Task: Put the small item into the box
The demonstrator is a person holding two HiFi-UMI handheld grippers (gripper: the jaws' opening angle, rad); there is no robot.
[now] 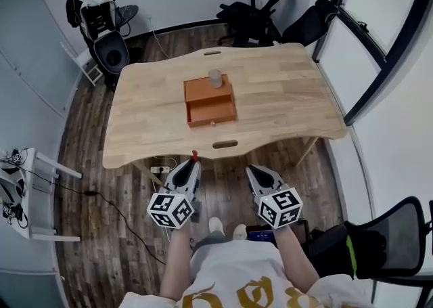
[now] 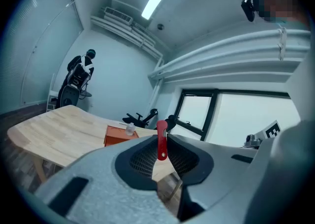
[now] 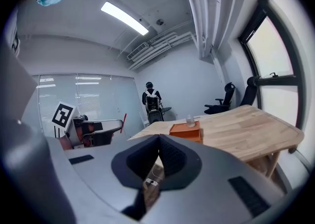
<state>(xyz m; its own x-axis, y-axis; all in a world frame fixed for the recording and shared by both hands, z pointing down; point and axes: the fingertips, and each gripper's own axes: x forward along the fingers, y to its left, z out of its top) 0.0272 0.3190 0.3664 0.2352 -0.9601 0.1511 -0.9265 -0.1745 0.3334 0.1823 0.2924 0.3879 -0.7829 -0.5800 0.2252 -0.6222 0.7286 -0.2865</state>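
Left gripper point(image 2: 166, 136) clamping red strip point(image 2: 162, 144), orange box point(image 1: 203, 91)

An orange box point(image 1: 210, 101) on the pale wood-grain desk point(image 1: 284, 90). Below the desk's near edge, grey left tongs point(image 1: 193, 163) pinch a red item point(image 2: 161, 142); black-and-white square markers pattern their cube point(image 1: 171, 210), over a dark brown plank floor point(image 1: 88, 158).

Matt pale-wood table point(image 1: 284, 97), smooth orange box point(image 1: 210, 103), glossy red item point(image 2: 162, 142)

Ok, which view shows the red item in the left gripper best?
The left gripper view: the red item stands upright, clamped between the jaws. The head view shows only its tip; the right gripper view, a distant red sliver.
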